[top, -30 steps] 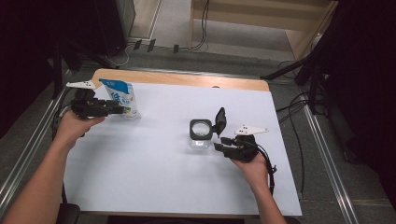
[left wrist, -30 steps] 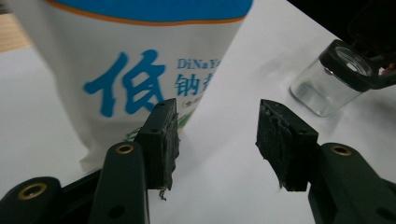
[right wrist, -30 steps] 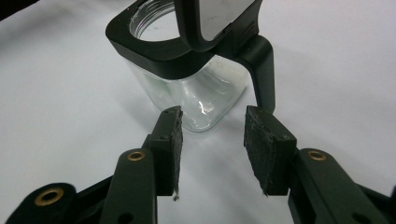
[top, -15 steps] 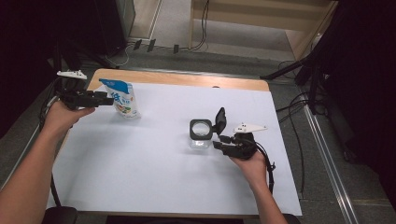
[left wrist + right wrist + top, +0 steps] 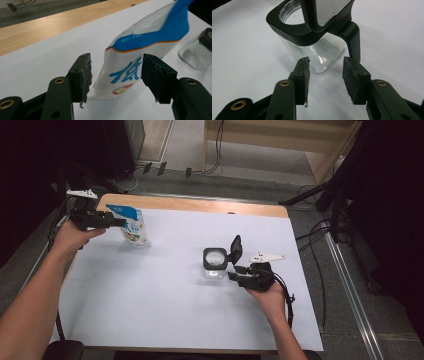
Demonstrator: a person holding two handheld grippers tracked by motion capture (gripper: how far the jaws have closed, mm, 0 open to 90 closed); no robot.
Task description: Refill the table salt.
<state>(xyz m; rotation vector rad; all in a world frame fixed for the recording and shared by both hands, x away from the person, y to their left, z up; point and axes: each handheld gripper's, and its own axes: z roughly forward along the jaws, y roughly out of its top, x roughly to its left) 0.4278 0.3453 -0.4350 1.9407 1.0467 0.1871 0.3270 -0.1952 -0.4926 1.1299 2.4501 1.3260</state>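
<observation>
A white sheet (image 5: pixel 165 305) covers most of a table (image 5: pixel 200 204) whose pale wooden top shows as a strip along the far edge; beyond that edge lie a grey floor with dark cables (image 5: pixel 215 150) and the base of a light wooden cabinet (image 5: pixel 280 140), and metal rails run along both sides of the table. The pouch (image 5: pixel 131 224) stands upright on the sheet near the far left corner of the table, its long axis vertical and its blue top leaning slightly; in the left gripper view its printed face with blue characters turns toward the camera. It is a soft, glossy plastic bag, white below and blue above with a thin orange line between, creased and puffed at the base. The left gripper (image 5: pixel 116 75) sits just to the pouch's left in the high view; its jaws have just been opening and now stand apart, with the pouch beyond them and no pad pressing on it. To the right of the pouch, well apart, stands the jar (image 5: pixel 214 265), a squarish clear glass body with a black collar and a hinged black lid (image 5: pixel 235 249) tipped up and open. The right gripper (image 5: pixel 325 75) waits just beside the jar's right side, jaws apart and not touching the glass. The pads are black, rough and frayed at the edges.
</observation>
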